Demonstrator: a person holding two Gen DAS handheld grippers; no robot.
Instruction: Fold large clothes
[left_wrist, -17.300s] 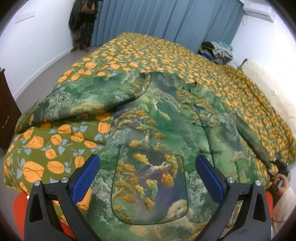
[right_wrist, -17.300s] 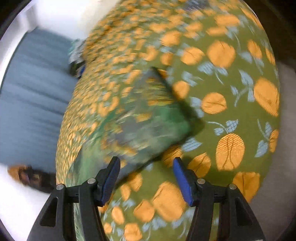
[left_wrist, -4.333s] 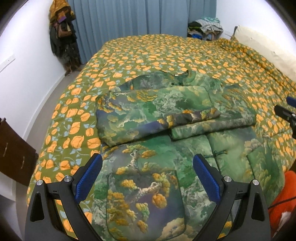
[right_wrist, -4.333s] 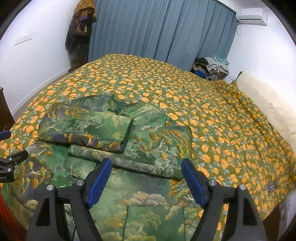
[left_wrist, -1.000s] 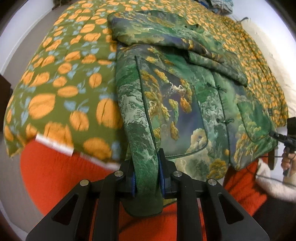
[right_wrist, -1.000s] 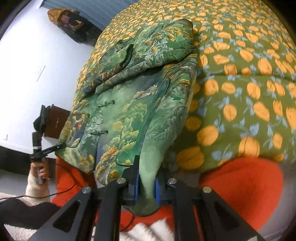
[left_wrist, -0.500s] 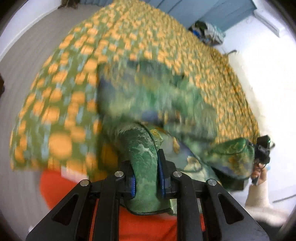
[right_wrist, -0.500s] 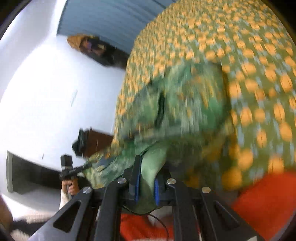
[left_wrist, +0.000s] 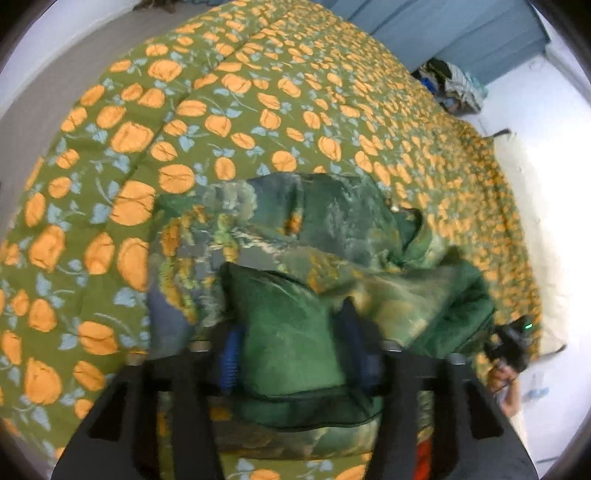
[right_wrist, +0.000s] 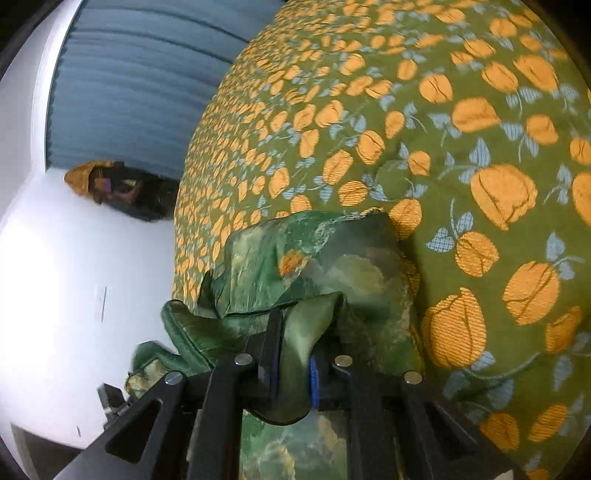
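Observation:
The green landscape-print jacket (left_wrist: 295, 236) lies bunched on the bed, its lower part lifted and folded up over the sleeves. My left gripper (left_wrist: 295, 354) has its jaws parted wide, with the jacket's dark green hem still bulging between the blue pads (left_wrist: 229, 354). My right gripper (right_wrist: 295, 365) is shut on the jacket's other hem corner (right_wrist: 299, 332), held just above the jacket (right_wrist: 314, 258) near the bed's edge. The right gripper also shows at the far right of the left wrist view (left_wrist: 511, 343).
The bed is covered by an olive quilt with orange flowers (left_wrist: 229, 96). Blue curtains (right_wrist: 140, 74) hang behind. A clothes pile (left_wrist: 454, 85) sits at the far corner, a pale pillow (left_wrist: 524, 192) on the right, hanging coats (right_wrist: 122, 192) by the white wall.
Both grippers carried the jacket's bottom hem up from the bed's foot and forward over the folded sleeves. The left jaws have spread apart since half a second ago.

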